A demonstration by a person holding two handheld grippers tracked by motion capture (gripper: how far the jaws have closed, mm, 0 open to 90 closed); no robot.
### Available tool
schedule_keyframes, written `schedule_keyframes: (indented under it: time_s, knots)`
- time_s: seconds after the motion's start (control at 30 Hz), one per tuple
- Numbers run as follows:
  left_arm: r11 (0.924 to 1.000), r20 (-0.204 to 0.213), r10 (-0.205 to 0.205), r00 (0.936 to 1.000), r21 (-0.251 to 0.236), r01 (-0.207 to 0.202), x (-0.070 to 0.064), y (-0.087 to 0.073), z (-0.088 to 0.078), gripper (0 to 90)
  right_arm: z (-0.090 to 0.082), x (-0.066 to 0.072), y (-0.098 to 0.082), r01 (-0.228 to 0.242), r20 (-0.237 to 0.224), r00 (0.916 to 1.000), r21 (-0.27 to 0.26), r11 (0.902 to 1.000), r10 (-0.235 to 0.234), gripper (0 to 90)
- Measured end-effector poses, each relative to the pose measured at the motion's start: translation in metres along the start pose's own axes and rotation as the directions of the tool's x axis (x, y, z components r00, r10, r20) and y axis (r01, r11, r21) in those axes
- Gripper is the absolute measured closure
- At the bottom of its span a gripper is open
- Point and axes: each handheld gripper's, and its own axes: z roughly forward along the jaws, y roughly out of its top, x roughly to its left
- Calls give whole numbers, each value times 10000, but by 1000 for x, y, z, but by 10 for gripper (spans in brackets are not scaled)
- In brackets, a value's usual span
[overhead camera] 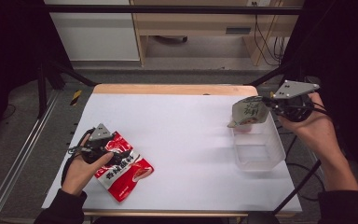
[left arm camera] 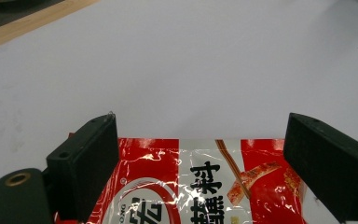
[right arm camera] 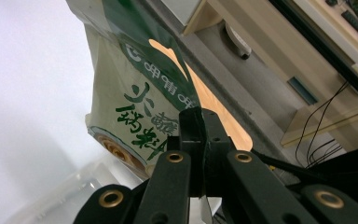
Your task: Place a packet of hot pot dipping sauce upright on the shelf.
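A red snack packet (overhead camera: pixel 123 170) with black characters lies flat on the white table (overhead camera: pixel 182 135) at the front left. My left gripper (overhead camera: pixel 116 156) rests over it, jaws wide open; in the left gripper view the red packet (left arm camera: pixel 200 186) lies between and below the two black jaws. My right gripper (overhead camera: pixel 268 103) is shut on the edge of a pale green-printed packet (overhead camera: pixel 249 113), held in the air above the far end of a clear plastic tub (overhead camera: pixel 257 144). In the right gripper view the pale packet (right arm camera: pixel 140 98) hangs from the closed jaws.
The clear tub stands at the table's right side, with something pinkish at its far end. A wooden strip (overhead camera: pixel 175 89) edges the table's far side. Beyond it stand a cabinet and cables on the floor.
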Motion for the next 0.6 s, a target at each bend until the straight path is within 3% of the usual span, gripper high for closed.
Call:
schedule_keyframes:
  time_s: [0.27, 0.6]
  knots:
    - [10000, -74, -12, 10000, 1, 12, 1, 0, -1, 106, 10, -10, -23, -445, 95, 9990, 67, 9990, 444, 900]
    - [10000, -58, -10, 10000, 31, 11, 2, 0, -1, 106, 21, -12, -38, -597, 8, 9982, 403, 9974, 598, 900]
